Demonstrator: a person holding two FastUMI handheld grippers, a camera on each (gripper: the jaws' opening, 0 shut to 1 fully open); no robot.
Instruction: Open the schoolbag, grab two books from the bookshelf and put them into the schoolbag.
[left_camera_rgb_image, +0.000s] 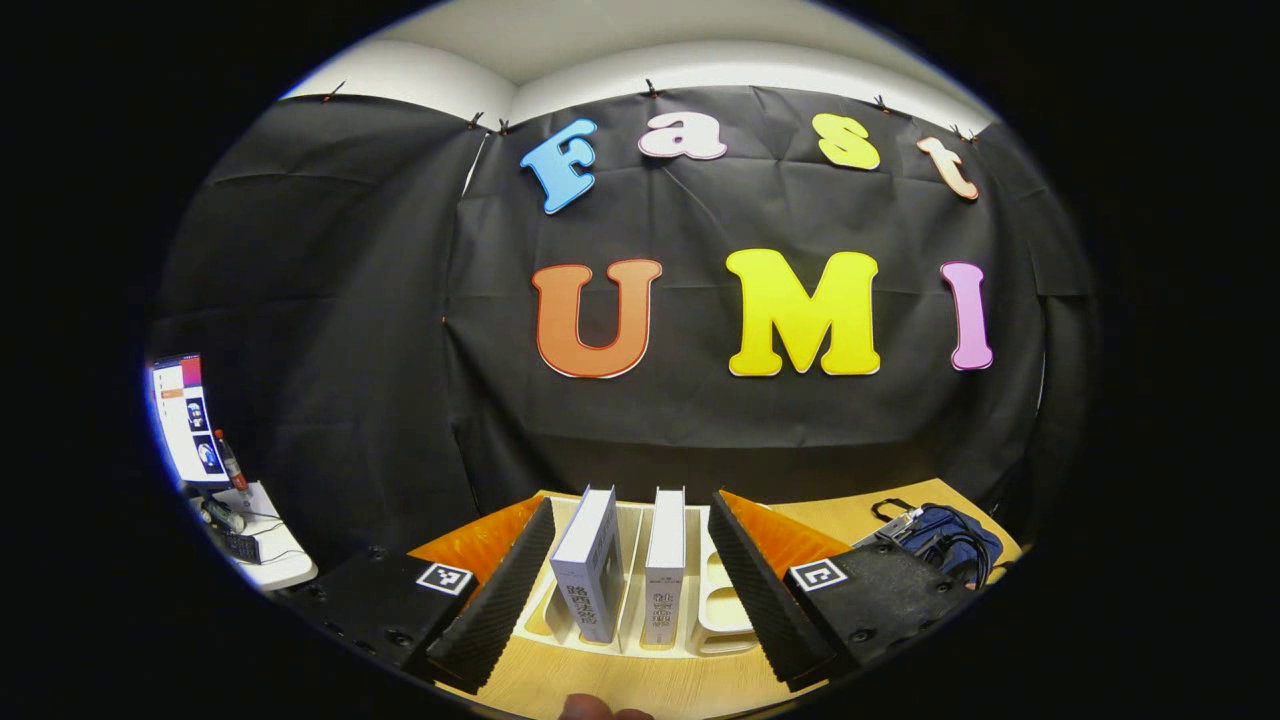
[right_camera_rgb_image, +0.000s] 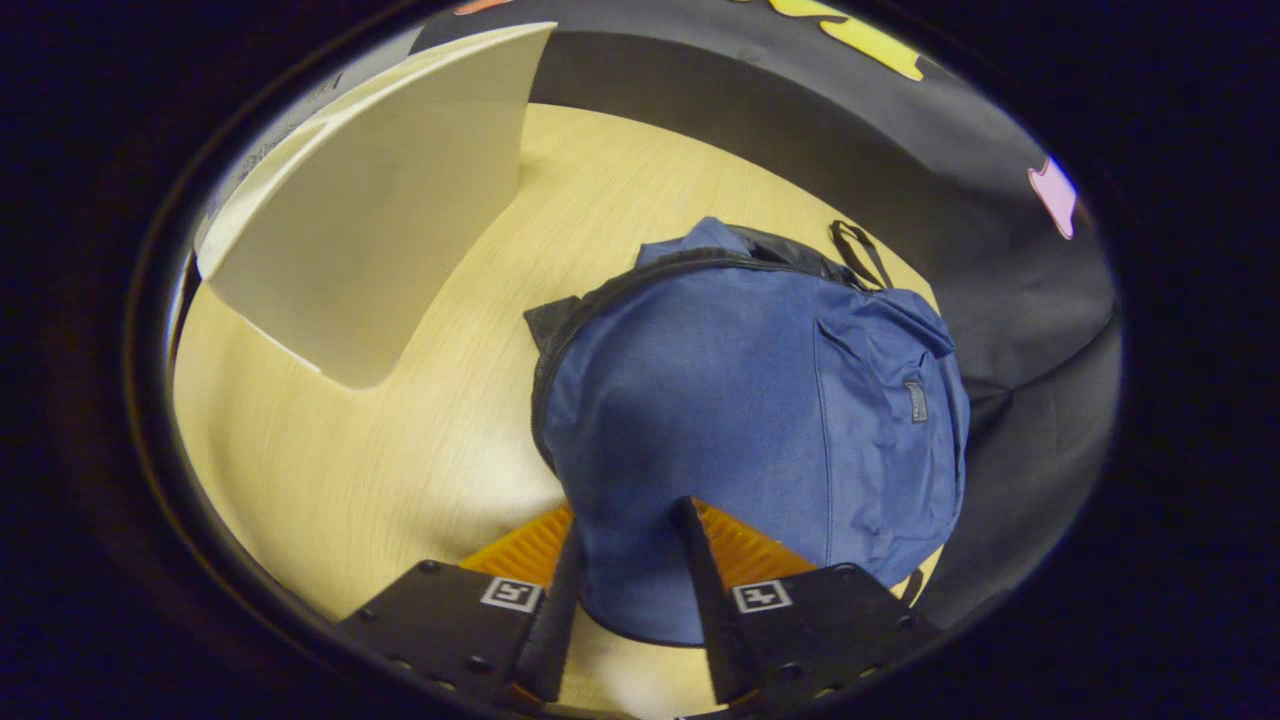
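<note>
In the left gripper view, two white books (left_camera_rgb_image: 590, 575) (left_camera_rgb_image: 665, 575) stand upright in a cream bookshelf rack (left_camera_rgb_image: 725, 610) on the wooden table. My left gripper (left_camera_rgb_image: 633, 500) is open wide, one finger on each side of the rack, touching neither book. The blue schoolbag (left_camera_rgb_image: 945, 540) lies at the table's far right. In the right gripper view the schoolbag (right_camera_rgb_image: 760, 400) lies on the table with its zipper parted along the left edge. My right gripper (right_camera_rgb_image: 630, 515) has its fingers closed on the bag's blue front fabric, which fills the gap between them.
A white upright panel (right_camera_rgb_image: 380, 200), book or rack side, stands left of the bag on the table (right_camera_rgb_image: 420, 430). A monitor (left_camera_rgb_image: 185, 420) and a bottle sit on a small white side table (left_camera_rgb_image: 265, 555) at far left. A person's fingertip (left_camera_rgb_image: 600, 708) shows at the bottom edge.
</note>
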